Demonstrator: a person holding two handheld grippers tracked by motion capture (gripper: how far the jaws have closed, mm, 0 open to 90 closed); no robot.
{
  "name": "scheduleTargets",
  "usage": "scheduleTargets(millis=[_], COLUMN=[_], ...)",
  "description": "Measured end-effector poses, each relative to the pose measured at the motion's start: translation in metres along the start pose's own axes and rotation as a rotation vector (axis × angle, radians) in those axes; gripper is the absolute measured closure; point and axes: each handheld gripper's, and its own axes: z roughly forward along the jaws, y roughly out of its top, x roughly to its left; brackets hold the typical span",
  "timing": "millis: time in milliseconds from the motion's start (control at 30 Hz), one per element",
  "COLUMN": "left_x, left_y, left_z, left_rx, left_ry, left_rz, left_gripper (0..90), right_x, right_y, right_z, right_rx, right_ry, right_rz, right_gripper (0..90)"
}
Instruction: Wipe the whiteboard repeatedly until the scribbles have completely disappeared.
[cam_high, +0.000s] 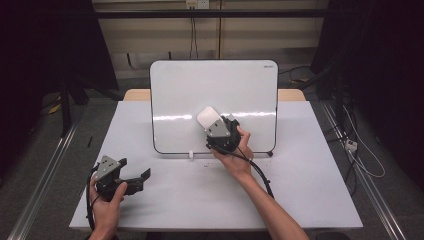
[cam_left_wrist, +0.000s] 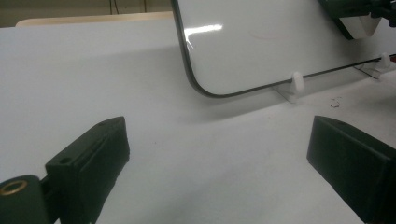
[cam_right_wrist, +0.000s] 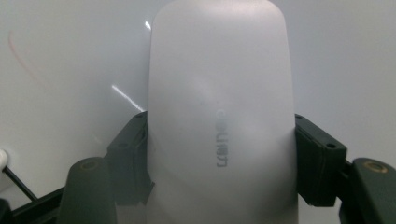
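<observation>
Eraser (cam_high: 208, 118) is the thing in work, a white whiteboard eraser, and I see it clamped in the right gripper (cam_high: 212, 123). In the right gripper view the two black jaws press on its long sides, one on each side, and the rounded white body (cam_right_wrist: 219, 112) rises between them and beyond their tips; grey letters run along its back. In the high view the eraser lies against the face of the whiteboard (cam_high: 180, 90), a little under the middle, near a bright band of reflected light. I cannot tell for sure if it really touches the surface or stays just above it. The whiteboard stands tilted at the far part of the white table (cam_high: 310, 170), on small white clips at its lower edge.

The left gripper (cam_high: 135, 181) is held by the left hand (cam_high: 106, 207) low over the near left corner of the table, well apart from the eraser. In the left gripper view its jaws stand wide, with only bare table (cam_left_wrist: 219, 154) between them. A faint red stroke (cam_left_wrist: 266, 34) is visible on the board there.
</observation>
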Motion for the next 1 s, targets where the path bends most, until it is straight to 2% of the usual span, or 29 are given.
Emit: scheduleTargets(millis=[200, 367, 833, 967, 1000], left_x=[-0.001, -0.002, -0.001, -0.001, 0.000], left_y=[0.001, 0.001, 0.001, 0.000, 0.001], left_z=[0.003, 0.003, 0.001, 0.002, 0.001], left_rx=[-0.002, -0.001, -0.003, -0.010, -0.001], left_ry=[-0.005, -0.006, -0.006, -0.007, -0.007], left_rz=[-0.001, 0.002, 0.004, -0.009, 0.002], left_gripper=[5.6, 5.6, 5.6, 5.6, 5.6], right_x=[0.007, 0.020, 0.074, 0.087, 0.091], right_y=[0.009, 0.019, 0.041, 0.044, 0.046], right_z=[0.004, 0.010, 0.025, 0.028, 0.028], right_rx=[-0.009, -0.021, -0.052, -0.055, -0.053], right_ry=[-0.008, -0.007, 0.045, 0.055, 0.061], right_rz=[0.004, -0.011, -0.123, -0.144, -0.158], right_gripper=[31.5, 31.5, 31.6, 31.6, 31.6])
